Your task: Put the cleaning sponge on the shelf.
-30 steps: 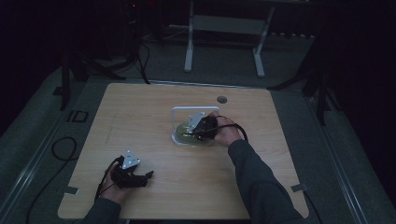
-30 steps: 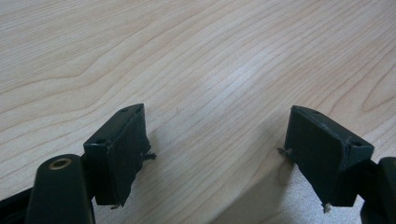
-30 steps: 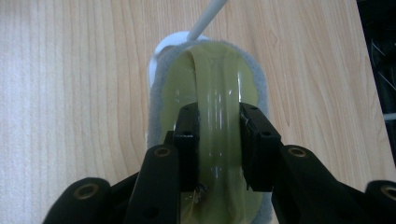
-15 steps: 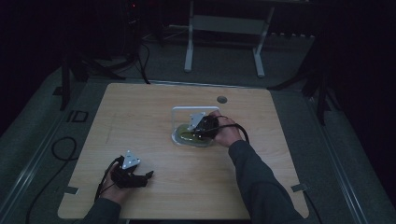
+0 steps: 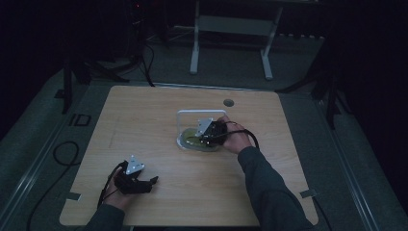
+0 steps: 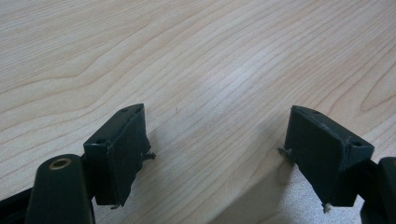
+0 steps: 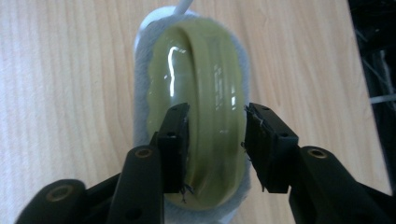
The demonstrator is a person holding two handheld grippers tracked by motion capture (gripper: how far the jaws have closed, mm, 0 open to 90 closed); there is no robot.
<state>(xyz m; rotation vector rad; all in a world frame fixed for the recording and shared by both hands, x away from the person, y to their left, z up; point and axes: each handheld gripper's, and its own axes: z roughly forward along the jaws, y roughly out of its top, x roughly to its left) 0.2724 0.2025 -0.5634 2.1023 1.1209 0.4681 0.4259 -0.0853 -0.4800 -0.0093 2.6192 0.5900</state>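
from the high view, the right gripper [image 5: 204, 136] sits over a small yellow-green dish [image 5: 195, 139] near the middle of the wooden table [image 5: 144, 115], with a white wire frame [image 5: 185, 113] standing just behind the dish. the person's right hand [image 5: 235, 139] holds that gripper from the right, its cable looping over the wrist. the dish is too small and dim there to tell how the jaws stand.

the right gripper view settles it: the right gripper [image 7: 215, 140] has its two black jaws either side of the raised rim of the glossy yellow-green dish [image 7: 201, 79], which rests on a grey felt pad [image 7: 140, 112]. the jaws have just been opening; the left jaw lies against the rim, while a sliver of gap shows at the right jaw, so the rim sits between them unpinched. a white bar [image 7: 183, 5] pokes in at the top.

the left gripper [image 5: 153, 180] rests at the table's near left, well apart from the dish. the left gripper view shows the left gripper [image 6: 215, 151] with its jaws spread wide over bare wood grain, nothing between them.
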